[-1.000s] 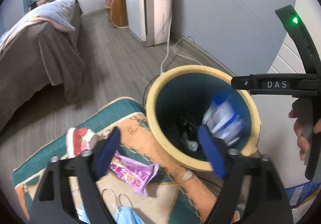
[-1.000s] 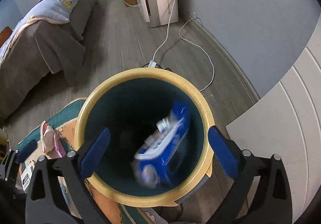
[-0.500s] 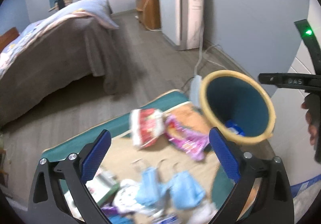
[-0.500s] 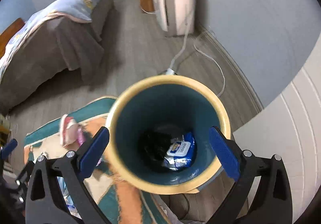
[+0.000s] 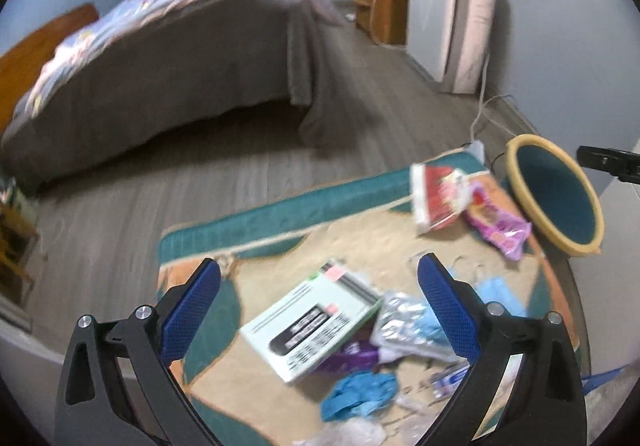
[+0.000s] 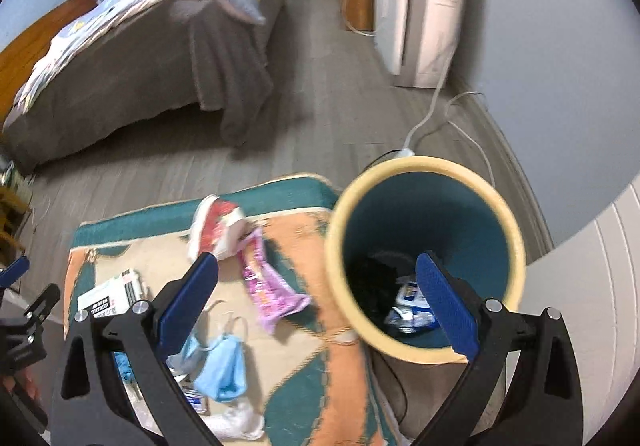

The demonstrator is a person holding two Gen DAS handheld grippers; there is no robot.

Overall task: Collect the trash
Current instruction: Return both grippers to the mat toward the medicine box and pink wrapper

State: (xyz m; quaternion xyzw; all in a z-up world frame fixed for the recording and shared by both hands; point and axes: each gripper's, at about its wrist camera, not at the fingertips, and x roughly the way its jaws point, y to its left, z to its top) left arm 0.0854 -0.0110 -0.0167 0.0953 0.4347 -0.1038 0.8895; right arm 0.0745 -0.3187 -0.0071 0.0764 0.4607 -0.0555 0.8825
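A teal bin with a yellow rim (image 6: 424,254) stands at the rug's right edge and holds a blue-white packet (image 6: 412,308) and dark trash; it also shows in the left wrist view (image 5: 556,198). My left gripper (image 5: 320,310) is open and empty above a white-green box (image 5: 312,326), a silver wrapper (image 5: 404,322) and a blue glove (image 5: 360,392). My right gripper (image 6: 316,306) is open and empty, between the bin and a pink wrapper (image 6: 272,290). A red-white packet (image 6: 214,230) and blue face masks (image 6: 220,362) lie on the rug.
The patterned rug (image 5: 280,214) lies on grey wood floor. A bed with a grey cover (image 5: 168,62) stands at the back left. A white appliance (image 6: 420,6) with a cable (image 6: 432,114) stands by the blue wall. A white panel (image 6: 592,286) is at right.
The blue-white packet has dropped from my right gripper to the bin's bottom. My left gripper has opened wide and swung left from the bin to the trash pile. My right gripper has drawn back.
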